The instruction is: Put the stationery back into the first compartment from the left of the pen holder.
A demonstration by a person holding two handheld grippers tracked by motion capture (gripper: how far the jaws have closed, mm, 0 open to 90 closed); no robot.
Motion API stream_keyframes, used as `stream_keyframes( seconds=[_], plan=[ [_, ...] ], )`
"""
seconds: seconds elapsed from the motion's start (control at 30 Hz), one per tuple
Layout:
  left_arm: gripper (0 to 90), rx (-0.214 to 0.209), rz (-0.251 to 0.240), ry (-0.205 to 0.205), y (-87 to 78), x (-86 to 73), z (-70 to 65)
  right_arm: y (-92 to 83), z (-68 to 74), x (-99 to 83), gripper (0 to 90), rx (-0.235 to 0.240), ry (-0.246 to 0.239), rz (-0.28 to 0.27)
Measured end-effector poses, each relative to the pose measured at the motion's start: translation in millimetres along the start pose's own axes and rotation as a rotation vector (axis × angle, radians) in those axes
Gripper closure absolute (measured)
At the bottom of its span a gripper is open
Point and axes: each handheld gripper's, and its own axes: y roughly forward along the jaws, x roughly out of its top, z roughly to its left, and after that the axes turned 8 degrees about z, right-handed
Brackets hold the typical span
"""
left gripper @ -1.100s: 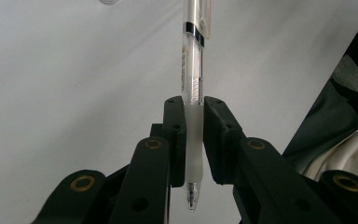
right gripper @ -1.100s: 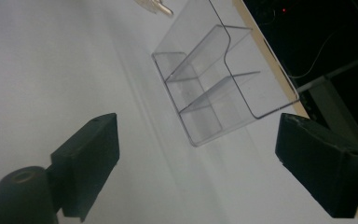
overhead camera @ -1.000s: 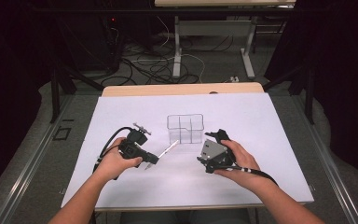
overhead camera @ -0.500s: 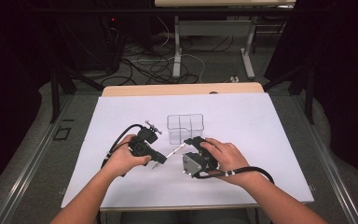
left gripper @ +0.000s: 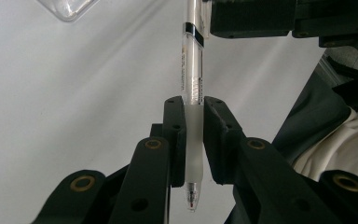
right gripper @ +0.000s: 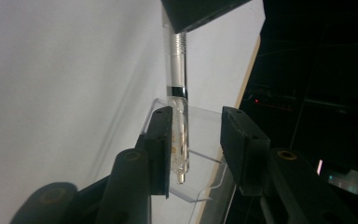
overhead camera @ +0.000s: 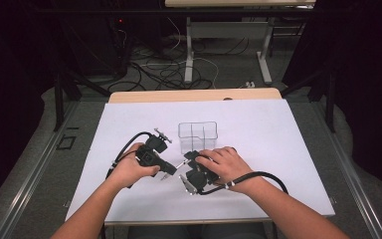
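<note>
Left tool (left gripper: 193, 135) clamps pen (left gripper: 192, 79); right tool (right gripper: 196, 140) closing loosely around its half-hidden end

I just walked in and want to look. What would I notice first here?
A clear pen clamped in the left hand-held gripper above the white table. The right hand-held gripper has been closing around its other end, one pad apart. Just behind stands a clear plastic organizer.

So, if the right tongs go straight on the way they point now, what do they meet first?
Most likely the left tongs, which hold the far end of the pen. The pen already lies between the right tongs, close to one pad. Depth is hard to judge here.
</note>
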Motion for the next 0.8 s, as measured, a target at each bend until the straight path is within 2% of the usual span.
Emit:
stream_keyframes(
  seconds=[0.1,0.37,0.47,0.57,0.6,0.67,0.73,0.8],
  plan=[
    [80.0,-0.003,-0.011,-0.006,-1.5,-0.9,-0.3,4.4,1.4,1.9,66.7,0.032,-0.011,-0.003],
    [80.0,-0.007,-0.016,0.007,-5.0,0.3,-4.2,8.7,-0.1,7.3,77.7,0.03,-0.024,-0.007],
    [79.9,-0.006,-0.021,0.004,-6.4,-0.1,-3.7,8.6,-0.8,9.1,79.1,0.032,-0.029,0.003],
    [78.9,-0.003,-0.078,-0.023,-8.7,-2.8,-0.9,8.9,-3.2,9.2,79.4,0.016,-0.034,0.012],
    [75.8,0.0,-0.092,-0.03,-10.5,-4.3,0.4,8.9,-6.1,8.4,79.4,0.001,-0.058,0.021],
    [69.5,0.004,-0.128,-0.028,-13.7,-7.9,5.0,8.6,-10.8,6.4,79.5,-0.018,-0.05,0.036],
    [65.1,0.023,-0.182,-0.044,-16.0,-12.4,7.4,9.2,-15.9,3.7,79.5,-0.052,-0.045,0.047],
    [62.2,0.029,-0.21,-0.043,-19.2,-17.4,9.7,9.6,-21.3,0.3,79.5,-0.073,-0.035,0.06]
  ],
)
